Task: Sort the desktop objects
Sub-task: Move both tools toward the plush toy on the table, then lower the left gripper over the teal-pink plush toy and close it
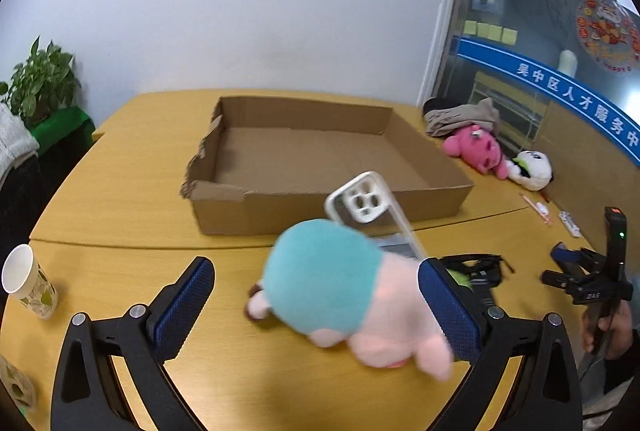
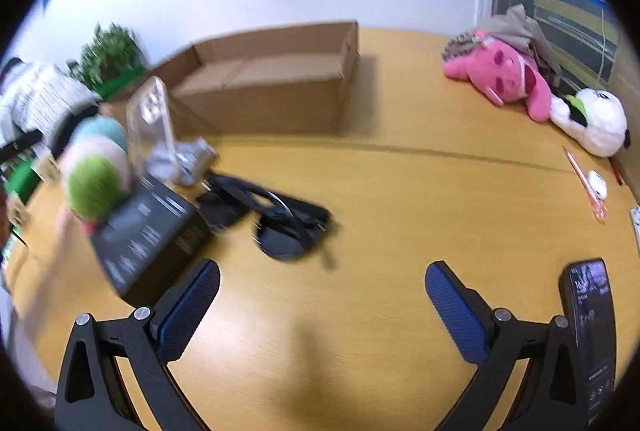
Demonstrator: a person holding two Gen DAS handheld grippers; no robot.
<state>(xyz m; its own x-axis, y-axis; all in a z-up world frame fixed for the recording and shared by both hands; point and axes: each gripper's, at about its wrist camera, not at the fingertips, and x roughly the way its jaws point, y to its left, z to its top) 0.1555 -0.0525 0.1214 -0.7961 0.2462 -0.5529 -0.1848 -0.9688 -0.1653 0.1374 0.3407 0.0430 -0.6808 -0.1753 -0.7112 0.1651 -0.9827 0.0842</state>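
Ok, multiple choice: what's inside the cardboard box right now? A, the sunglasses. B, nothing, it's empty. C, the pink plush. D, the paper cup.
B: in the left wrist view the cardboard box shows only its bare floor, while the pink plush lies on the table to its right, the sunglasses sit on the table in front of it, and the paper cup stands off to the left.

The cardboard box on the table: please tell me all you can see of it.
The cardboard box is a wide, shallow, open tray of plain brown corrugated board, and nothing shows inside it. Its left wall is torn and ragged, and the front wall has a notch near that corner. It sits flat on the yellow table, beyond the plush toy and the clear phone case. In the right wrist view it looks blurred.
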